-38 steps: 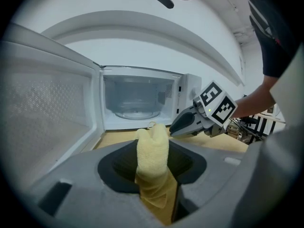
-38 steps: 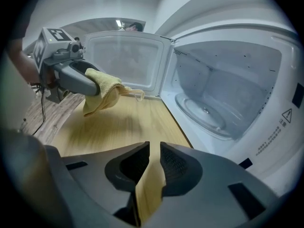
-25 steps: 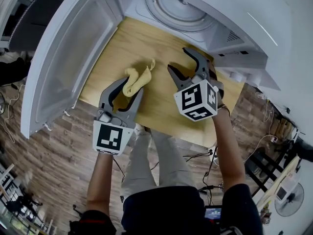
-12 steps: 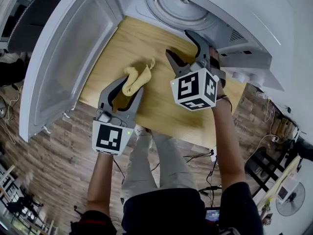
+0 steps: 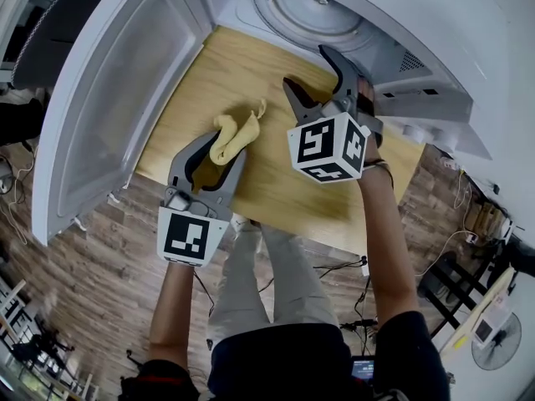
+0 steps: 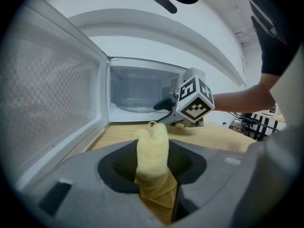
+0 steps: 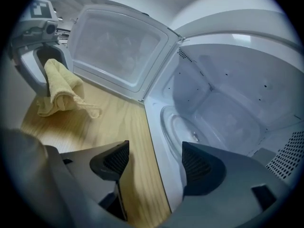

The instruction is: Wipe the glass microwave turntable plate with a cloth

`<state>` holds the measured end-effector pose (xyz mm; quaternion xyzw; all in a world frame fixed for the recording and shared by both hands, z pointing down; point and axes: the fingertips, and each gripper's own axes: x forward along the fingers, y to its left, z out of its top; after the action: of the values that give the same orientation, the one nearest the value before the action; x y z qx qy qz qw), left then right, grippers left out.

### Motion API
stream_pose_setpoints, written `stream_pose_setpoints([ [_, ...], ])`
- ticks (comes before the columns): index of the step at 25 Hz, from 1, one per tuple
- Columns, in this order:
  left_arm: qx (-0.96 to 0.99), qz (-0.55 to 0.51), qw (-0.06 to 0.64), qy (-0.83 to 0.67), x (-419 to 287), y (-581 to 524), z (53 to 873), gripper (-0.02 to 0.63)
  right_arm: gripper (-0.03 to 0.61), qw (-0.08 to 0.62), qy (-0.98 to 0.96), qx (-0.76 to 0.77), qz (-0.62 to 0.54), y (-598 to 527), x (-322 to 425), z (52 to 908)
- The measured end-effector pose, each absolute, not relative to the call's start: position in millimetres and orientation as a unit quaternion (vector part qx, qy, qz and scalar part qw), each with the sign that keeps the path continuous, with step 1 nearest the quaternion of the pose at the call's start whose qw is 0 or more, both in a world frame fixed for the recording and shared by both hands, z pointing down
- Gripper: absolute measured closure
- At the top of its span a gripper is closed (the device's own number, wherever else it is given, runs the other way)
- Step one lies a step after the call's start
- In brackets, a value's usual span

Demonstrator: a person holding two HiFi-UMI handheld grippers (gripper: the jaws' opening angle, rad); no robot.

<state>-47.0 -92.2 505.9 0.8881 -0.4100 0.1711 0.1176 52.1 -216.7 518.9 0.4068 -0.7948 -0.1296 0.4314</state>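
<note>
Yellow cloth (image 5: 232, 136) is pinched tight in my left gripper (image 5: 224, 150) over the wooden table (image 5: 251, 65) — my right gripper (image 5: 307, 67) has its jaws opening wide, nothing between them, just in front of the open microwave (image 5: 401, 23). Glass turntable plate (image 5: 309, 11) sits inside it, door (image 5: 125, 98) swung out left, plank floor (image 5: 84, 257) below
</note>
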Motion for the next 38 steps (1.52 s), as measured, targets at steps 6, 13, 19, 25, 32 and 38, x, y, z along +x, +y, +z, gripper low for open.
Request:
stream_pose_setpoints([
  [6,0.887,0.171,0.117,-0.412,-48.5,-96.6,506.8,0.453,0.273,0.439,-0.788,0.403,-0.154,-215.5,52.3,522.2],
  [13,0.883,0.166,0.112,-0.425,-51.2,-114.9,503.4,0.453,0.273,0.430,-0.784,0.409,-0.183,-215.6,52.8,524.6],
  [19,0.882,0.156,0.094,-0.434,-47.5,-140.8,493.5,0.453,0.272,0.421,-0.783,0.417,-0.188,-216.5,53.1,525.1],
  [25,0.890,0.112,0.095,-0.432,-33.3,-177.6,472.3,0.453,0.272,0.419,-0.785,0.418,-0.184,-216.8,53.4,524.6],
  [32,0.898,0.080,0.064,-0.429,-18.1,-216.8,453.5,0.453,0.272,0.415,-0.789,0.416,-0.180,-215.7,52.2,523.5],
  [38,0.899,0.048,0.057,-0.431,-7.1,-246.4,445.4,0.453,0.272,0.416,-0.792,0.409,-0.181,-215.0,52.1,524.1],
])
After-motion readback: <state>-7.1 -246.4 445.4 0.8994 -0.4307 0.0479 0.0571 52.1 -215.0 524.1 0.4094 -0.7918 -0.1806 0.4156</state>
